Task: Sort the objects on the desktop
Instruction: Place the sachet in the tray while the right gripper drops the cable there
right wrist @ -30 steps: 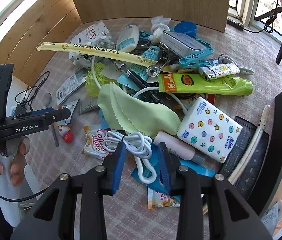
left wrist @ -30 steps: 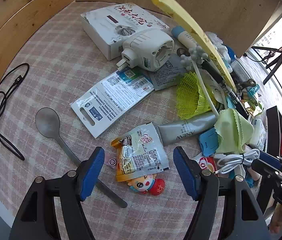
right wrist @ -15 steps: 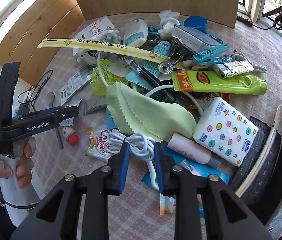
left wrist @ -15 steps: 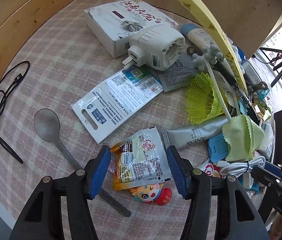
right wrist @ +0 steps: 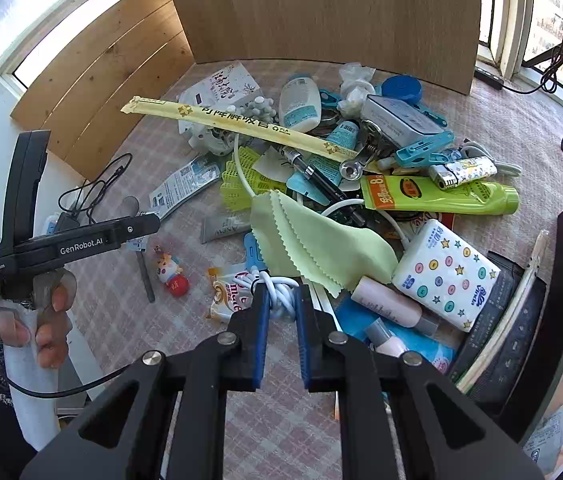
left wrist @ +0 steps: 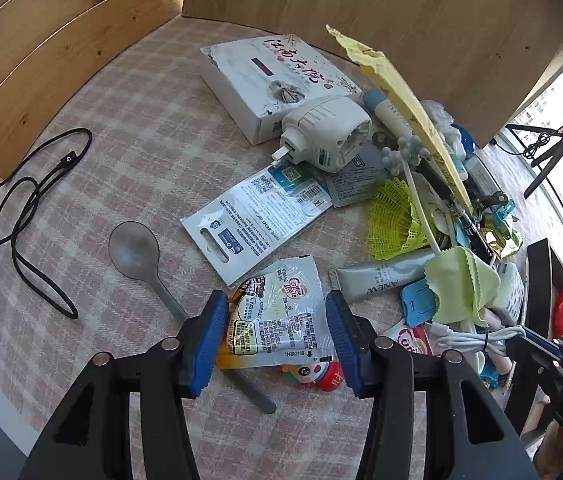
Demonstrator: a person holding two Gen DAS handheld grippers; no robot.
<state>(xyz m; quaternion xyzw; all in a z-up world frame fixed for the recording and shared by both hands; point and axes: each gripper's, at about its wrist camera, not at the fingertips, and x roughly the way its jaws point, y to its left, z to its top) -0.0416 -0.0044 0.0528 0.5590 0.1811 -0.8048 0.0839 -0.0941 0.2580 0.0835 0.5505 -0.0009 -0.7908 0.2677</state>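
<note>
At the near edge of the clutter, the left gripper (left wrist: 277,338) straddles the coffee sachet (left wrist: 281,314), one blue pad at each long side with only slight gaps, so the jaws are spread about the packet but I judge not yet clamped. The sachet's long axis runs away from the gripper, its far end towards the white card package (left wrist: 257,216). A spoon (left wrist: 149,268) lies just to its left, its handle passing under the left pad, and a small clown figure (left wrist: 313,372) pokes out beneath the packet's near end. Bare checked tablecloth (left wrist: 121,152) opens to the far left, offering room. To the right, the right gripper (right wrist: 281,304) is clenched on the coiled white cable (right wrist: 277,286), beside the green cloth (right wrist: 317,244).
</note>
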